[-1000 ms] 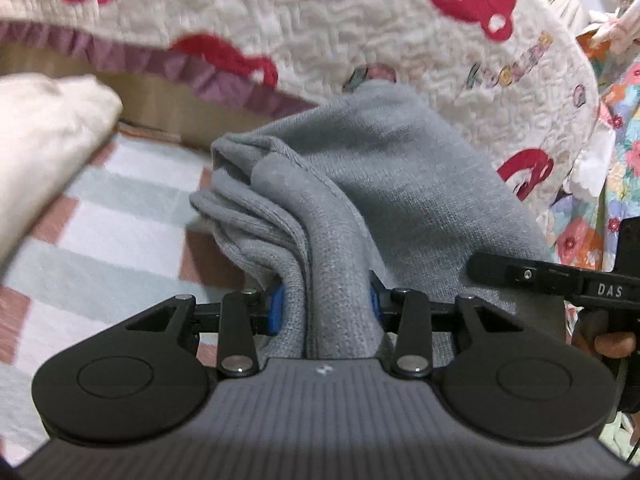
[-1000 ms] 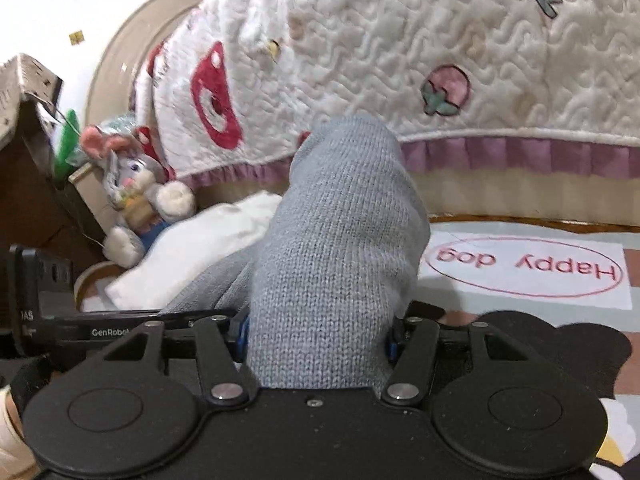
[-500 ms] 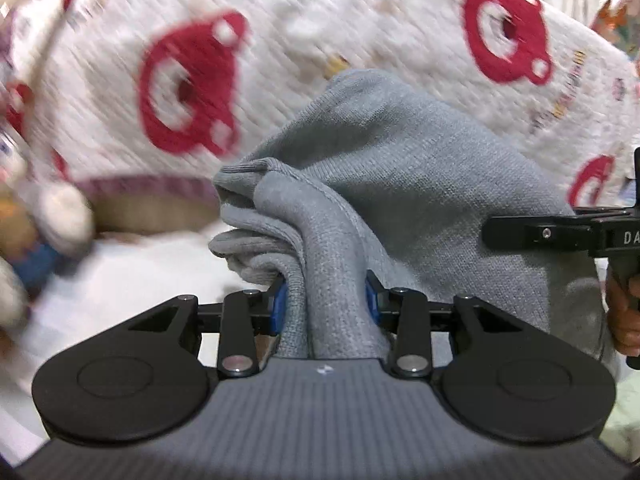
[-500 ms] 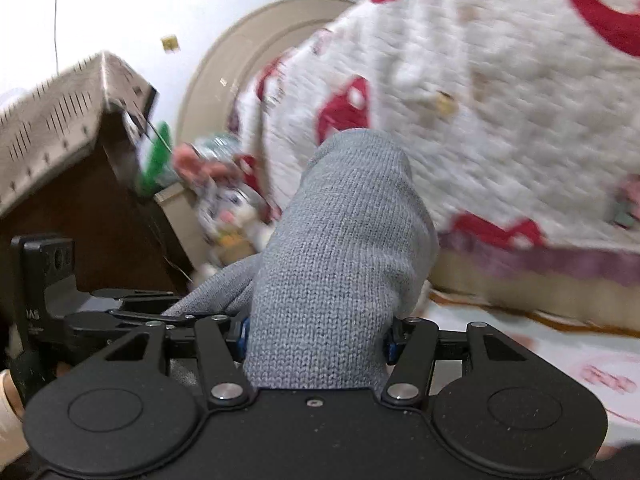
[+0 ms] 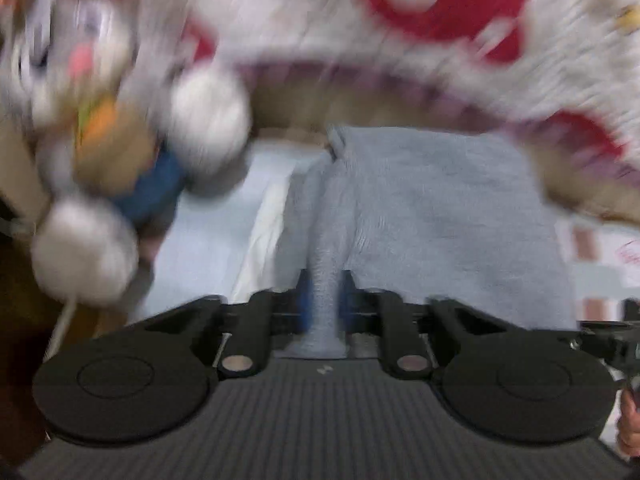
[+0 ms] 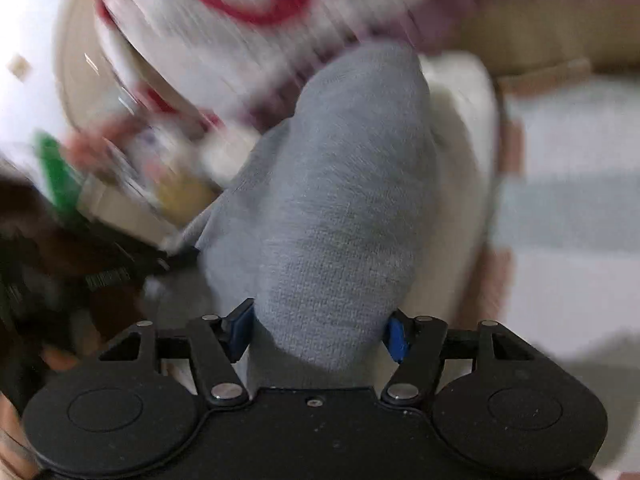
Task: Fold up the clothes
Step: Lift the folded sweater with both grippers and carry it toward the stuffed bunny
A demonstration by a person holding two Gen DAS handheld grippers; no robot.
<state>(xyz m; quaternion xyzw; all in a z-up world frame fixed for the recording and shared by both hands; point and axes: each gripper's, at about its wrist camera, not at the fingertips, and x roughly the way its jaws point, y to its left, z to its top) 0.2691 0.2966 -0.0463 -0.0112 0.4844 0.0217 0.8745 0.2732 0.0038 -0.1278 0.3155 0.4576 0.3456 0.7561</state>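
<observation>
The grey knit sweater felt soft and floppy, bunched over the white pillow, so I had the left gripper just closing tight on a thin fold while the right gripper, just widening, hugged a fat wad.

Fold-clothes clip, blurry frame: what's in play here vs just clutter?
In play:
grey knit garment, left gripper pinching a thin fold, right gripper around a thick bundle.

Clutter:
plush bunny, red-and-white quilt, folded white cloth.
</observation>
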